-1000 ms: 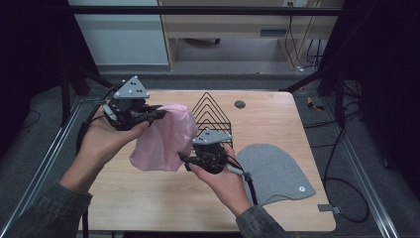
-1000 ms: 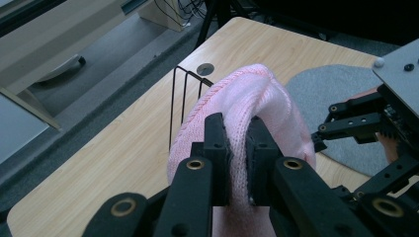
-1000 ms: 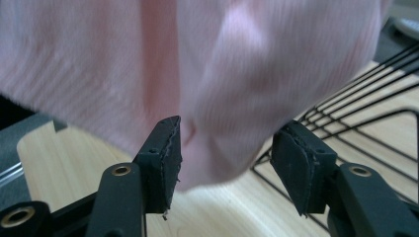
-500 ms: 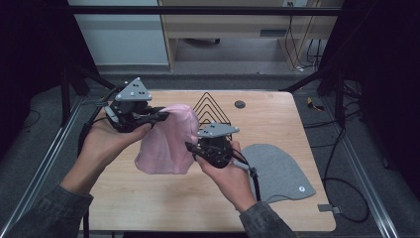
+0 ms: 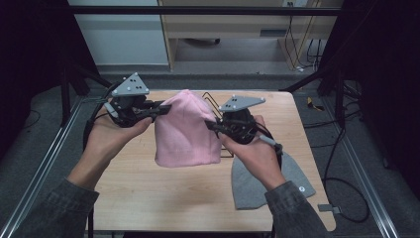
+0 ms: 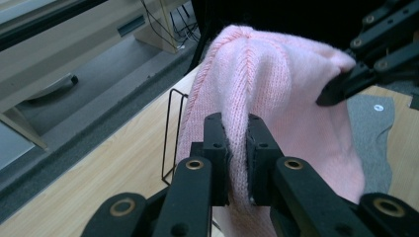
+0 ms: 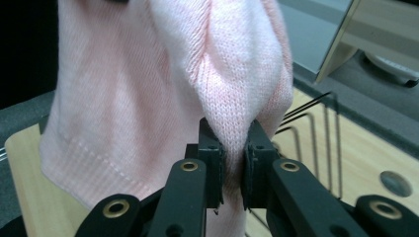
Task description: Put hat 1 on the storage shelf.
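Wooden table below: pink beanie hangs lifted between both grippers, left gripper clamped on one edge, right gripper just closing on the other; placing it likely remains

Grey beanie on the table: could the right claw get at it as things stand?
Probably not right away. The right claw is shut on the pink beanie, held up together with the left claw. The grey beanie lies flat under the right forearm, uncovered, so once it lets go the way looks free.
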Demonstrator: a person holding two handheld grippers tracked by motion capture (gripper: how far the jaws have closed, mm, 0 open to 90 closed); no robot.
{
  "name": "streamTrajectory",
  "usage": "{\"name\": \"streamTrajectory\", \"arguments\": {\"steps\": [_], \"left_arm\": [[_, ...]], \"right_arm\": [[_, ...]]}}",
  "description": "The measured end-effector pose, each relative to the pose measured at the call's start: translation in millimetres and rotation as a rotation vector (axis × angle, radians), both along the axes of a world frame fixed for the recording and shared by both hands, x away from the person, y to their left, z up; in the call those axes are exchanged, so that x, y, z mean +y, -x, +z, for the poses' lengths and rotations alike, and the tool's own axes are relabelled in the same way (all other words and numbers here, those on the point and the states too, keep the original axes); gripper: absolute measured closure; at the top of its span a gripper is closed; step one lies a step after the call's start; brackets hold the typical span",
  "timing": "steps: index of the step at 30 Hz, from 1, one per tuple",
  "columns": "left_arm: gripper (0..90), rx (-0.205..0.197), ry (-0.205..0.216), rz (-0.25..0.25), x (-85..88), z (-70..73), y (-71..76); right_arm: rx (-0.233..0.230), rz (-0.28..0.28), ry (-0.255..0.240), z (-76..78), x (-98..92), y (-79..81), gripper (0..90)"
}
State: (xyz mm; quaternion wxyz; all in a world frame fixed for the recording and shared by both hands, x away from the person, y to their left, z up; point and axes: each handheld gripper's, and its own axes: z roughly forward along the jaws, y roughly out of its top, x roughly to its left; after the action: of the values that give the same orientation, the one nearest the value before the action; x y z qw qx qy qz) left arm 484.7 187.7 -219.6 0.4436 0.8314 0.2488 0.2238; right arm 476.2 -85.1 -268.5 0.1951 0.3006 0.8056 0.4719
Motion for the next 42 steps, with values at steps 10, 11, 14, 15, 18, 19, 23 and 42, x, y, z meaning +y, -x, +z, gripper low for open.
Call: {"name": "streamTrajectory", "arguments": {"steps": [10,11,14,15,18,19,23,42], "left_arm": [[81.9,0.003,0.054,0.008,-0.1,3.1,-15.1],[81.9,0.002,0.05,0.006,-0.8,2.6,-15.4],[81.8,0.0,0.049,0.006,-1.7,1.7,-17.5],[81.8,0.0,0.054,0.009,-1.8,1.7,-18.5],[81.8,-0.003,0.065,0.014,-1.7,2.8,-21.8],[81.8,-0.001,0.068,0.017,-1.9,3.4,-23.1],[81.9,-0.005,0.073,0.024,-4.5,7.2,-27.5],[81.6,-0.056,0.127,0.043,-22.2,15.4,-64.9]], "right_arm": [[-0.002,-0.008,0.004,20.9,-10.6,-22.7,82.2],[0.001,-0.005,0.004,19.8,-10.6,-23.8,82.2],[0.007,0.0,0.011,17.8,-10.5,-26.9,82.2],[0.008,0.001,0.01,17.8,-10.8,-28.1,82.3],[0.004,0.001,0.007,20.3,-11.4,-31.1,82.3],[0.001,0.002,0.006,21.6,-11.4,-31.9,82.3],[-0.005,0.003,0.016,27.0,-11.3,-34.2,82.6],[-0.042,-0.038,-0.023,35.4,-29.5,-67.7,82.6]]}}
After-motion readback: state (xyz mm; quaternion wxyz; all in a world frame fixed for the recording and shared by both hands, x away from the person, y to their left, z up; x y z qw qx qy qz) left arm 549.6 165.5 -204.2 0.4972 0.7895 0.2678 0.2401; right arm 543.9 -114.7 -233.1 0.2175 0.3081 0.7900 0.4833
